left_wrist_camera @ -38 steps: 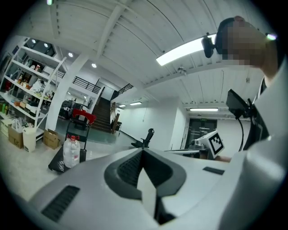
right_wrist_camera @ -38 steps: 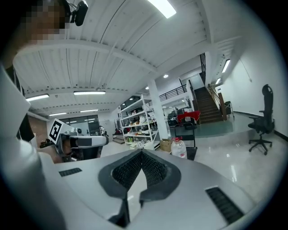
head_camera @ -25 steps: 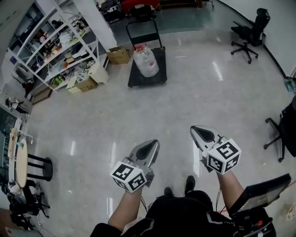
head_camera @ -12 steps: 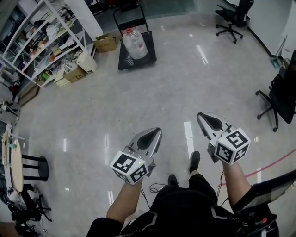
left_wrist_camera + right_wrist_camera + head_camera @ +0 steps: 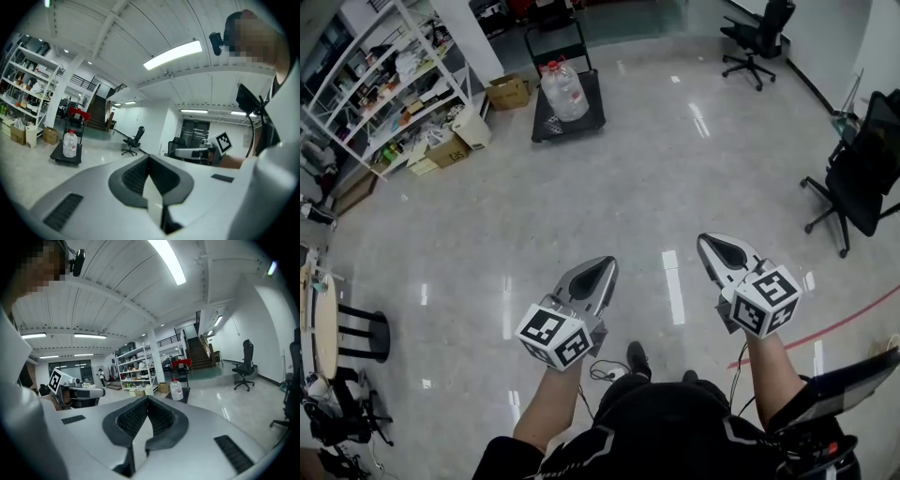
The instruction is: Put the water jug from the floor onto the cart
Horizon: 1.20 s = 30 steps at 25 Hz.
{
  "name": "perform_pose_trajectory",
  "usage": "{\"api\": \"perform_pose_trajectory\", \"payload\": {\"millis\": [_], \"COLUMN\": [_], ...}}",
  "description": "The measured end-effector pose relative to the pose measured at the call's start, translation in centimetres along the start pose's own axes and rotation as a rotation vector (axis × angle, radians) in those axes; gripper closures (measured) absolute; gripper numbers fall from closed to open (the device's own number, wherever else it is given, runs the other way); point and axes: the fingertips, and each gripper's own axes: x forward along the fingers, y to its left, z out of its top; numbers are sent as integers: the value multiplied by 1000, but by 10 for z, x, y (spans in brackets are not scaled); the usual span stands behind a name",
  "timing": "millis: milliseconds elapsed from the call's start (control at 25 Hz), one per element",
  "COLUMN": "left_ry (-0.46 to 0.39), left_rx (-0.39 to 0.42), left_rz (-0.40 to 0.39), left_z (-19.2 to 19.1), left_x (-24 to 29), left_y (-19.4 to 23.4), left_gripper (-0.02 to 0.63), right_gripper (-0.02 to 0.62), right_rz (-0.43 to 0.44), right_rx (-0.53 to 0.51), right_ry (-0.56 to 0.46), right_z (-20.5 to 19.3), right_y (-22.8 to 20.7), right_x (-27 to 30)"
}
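Water jug [image 5: 565,90] stands upright on the cart [image 5: 555,129], far top left in head view, near the shelves [image 5: 384,89]; it's off the floor [image 5: 609,202]. Change over the last second: cart and jug have shrunk and slid up the head view, with more bare floor between us and them, so we're backing away. Left gripper [image 5: 598,272] and right gripper [image 5: 713,249] are both fully closed with nothing between the jaws, held out in front of us and well apart from the cart. We judge the placing done; this looks like the walk-off, with nothing left to grip.
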Motion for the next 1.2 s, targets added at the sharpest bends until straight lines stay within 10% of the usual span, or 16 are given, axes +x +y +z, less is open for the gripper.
{"api": "perform_pose_trajectory", "payload": {"millis": [520,1200], "left_ry": [3,9], "left_rx": [31,59], "left_rz": [38,-69], "left_z": [-13,-44], "left_x": [-32,-120], "left_y": [-161,-188], "left_gripper": [604,604], "right_gripper": [592,592], "right_rz": [60,-75], "right_rx": [7,2], "right_ry": [-20,-17], "right_z": [-19,-51], "right_y": [14,87], "right_x": [-140,-198]}}
